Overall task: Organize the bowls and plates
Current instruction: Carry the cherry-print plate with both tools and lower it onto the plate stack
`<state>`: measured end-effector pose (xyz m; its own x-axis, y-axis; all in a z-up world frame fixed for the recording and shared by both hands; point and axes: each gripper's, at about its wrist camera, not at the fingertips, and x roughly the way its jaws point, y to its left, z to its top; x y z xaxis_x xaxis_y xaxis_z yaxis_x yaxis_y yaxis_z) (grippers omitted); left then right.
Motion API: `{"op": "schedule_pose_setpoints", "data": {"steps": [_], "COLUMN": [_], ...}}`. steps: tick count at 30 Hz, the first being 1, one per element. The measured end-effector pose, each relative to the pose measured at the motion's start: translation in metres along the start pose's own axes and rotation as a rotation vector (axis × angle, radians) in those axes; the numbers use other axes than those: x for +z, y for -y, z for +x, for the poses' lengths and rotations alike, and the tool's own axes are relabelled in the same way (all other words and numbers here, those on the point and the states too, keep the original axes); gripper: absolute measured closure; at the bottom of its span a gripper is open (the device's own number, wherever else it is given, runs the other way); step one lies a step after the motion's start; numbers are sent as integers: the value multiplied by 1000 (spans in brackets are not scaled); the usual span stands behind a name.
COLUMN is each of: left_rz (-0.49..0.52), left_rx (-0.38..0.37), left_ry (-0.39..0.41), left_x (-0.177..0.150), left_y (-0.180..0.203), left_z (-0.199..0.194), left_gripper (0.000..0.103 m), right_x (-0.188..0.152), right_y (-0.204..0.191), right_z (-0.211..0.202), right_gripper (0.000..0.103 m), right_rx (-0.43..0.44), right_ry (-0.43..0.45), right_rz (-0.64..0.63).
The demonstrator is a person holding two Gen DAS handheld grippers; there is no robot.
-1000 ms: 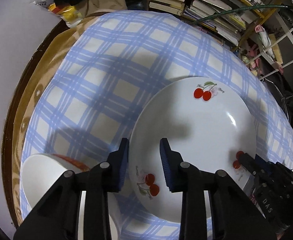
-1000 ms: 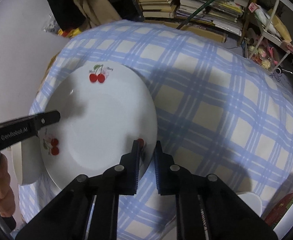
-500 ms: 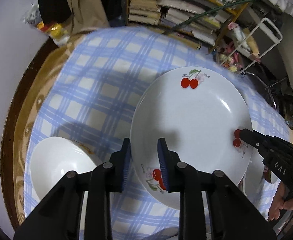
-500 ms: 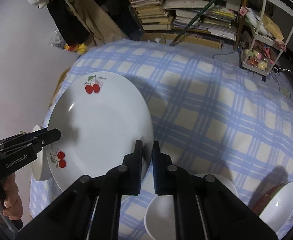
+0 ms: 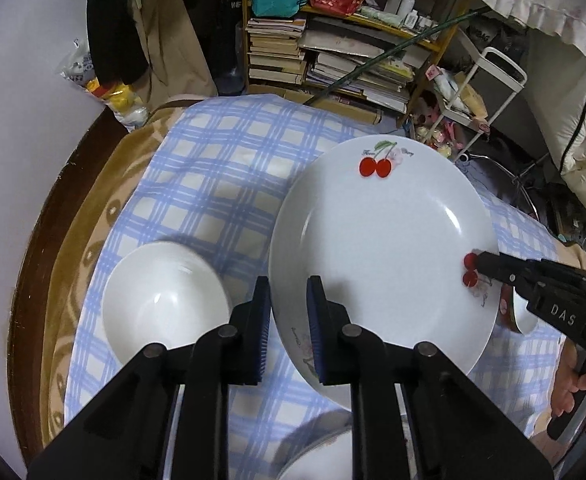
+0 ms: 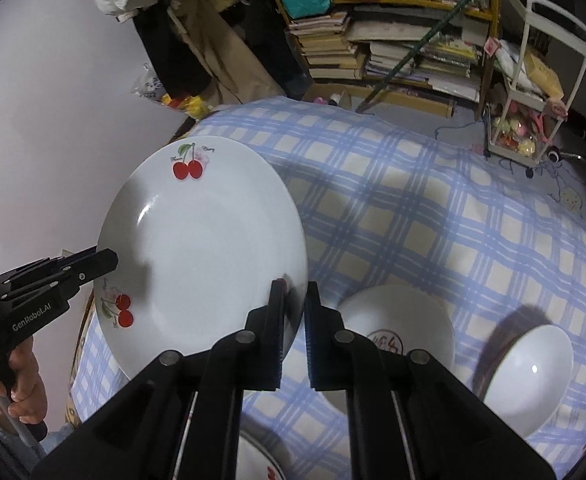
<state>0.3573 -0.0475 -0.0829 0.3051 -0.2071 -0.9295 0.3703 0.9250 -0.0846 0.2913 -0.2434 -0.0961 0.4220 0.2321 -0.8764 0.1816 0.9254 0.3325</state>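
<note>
A large white plate with red cherry prints (image 5: 385, 256) hangs in the air above the checked table, held by both grippers. My left gripper (image 5: 289, 300) is shut on the plate's near-left rim. My right gripper (image 6: 293, 300) is shut on the opposite rim of the plate (image 6: 205, 248). The right gripper shows in the left wrist view (image 5: 481, 264) at the plate's right edge. A white bowl (image 5: 165, 300) sits on the table left of the plate. Two more white bowls (image 6: 397, 328) (image 6: 529, 376) sit on the right side.
The table has a blue checked cloth (image 6: 433, 208) over a brown blanket (image 5: 89, 220). Another dish rim (image 5: 317, 452) shows below the plate near the front. Bookshelves (image 5: 333, 60) and a white cart (image 6: 533, 92) stand behind the table. A wall is at the left.
Both grippers have lifted the cherry plate well up off the table. More of the table and the bowls beneath now show.
</note>
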Motion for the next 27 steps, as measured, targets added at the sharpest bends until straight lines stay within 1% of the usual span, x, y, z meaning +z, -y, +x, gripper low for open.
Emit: {"op": "schedule_pose_setpoints", "data": {"steps": [1,2,7,11,16,20,24,27], "left_rz": [13,27,58,40,27,-3,-20,-19], "left_rx": [5,14,35,26,32,32,30,47], "left_ry": [2,5,28,32,27,26,32,29], "left_x": [-5,-11,-39,-60,-93,-120,-143,-160], "left_y": [2,4,17,21,24,24,23,24], "left_z": [-6,-10,-31,-40,-48,-55,-59,-58], "left_gripper": [90,91,91,91,91,91,91,91], "right_x": [-4,-6,-25,-46,-81,-107,-127,-140], "right_y": [-2,-3,-7,-8,-12,-13,-14,-18], "right_z": [-6,-11,-33,-44,-51,-57,-63,-69], "right_gripper": [92,92,93,92,92,93,93,93], "right_rx": [-6,-4,1,-4,0,19,43,48], "right_ry": [2,4,23,20,2,-4,-5,7], "right_rz": [-12,-17,-28,-37,-41,-39,-12,-26]}}
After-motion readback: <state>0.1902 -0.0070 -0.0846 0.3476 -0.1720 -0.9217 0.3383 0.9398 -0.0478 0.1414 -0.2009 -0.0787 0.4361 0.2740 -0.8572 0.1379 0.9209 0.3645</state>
